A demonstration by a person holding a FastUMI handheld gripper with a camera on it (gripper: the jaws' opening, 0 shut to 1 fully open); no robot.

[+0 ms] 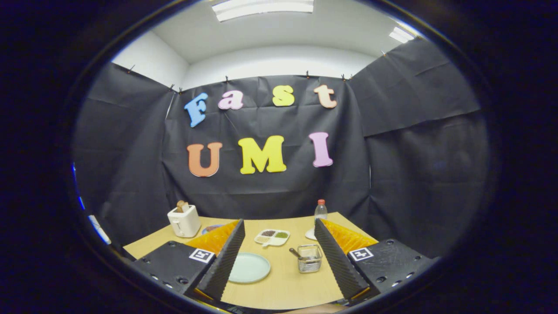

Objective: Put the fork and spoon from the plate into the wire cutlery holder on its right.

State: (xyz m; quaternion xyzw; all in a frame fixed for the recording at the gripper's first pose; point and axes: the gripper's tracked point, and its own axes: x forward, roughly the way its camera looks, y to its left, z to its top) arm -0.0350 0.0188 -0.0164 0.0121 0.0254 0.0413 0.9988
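A pale green round plate [249, 267] lies bare on the wooden table [283, 290], just inside my left finger. To its right stands the wire cutlery holder [310, 258], with a dark utensil handle [295, 252] sticking out of it toward the left. My gripper [279, 255] is open, raised above the near part of the table. Its fingers spread wide, with the plate and the holder between them and a little ahead. Nothing is held.
A white toaster [184, 221] with toast stands at the back left. A white divided dish [272, 237] with grains sits mid-table, beyond the plate. A clear bottle [320, 212] with a red cap stands at the back right on a small saucer.
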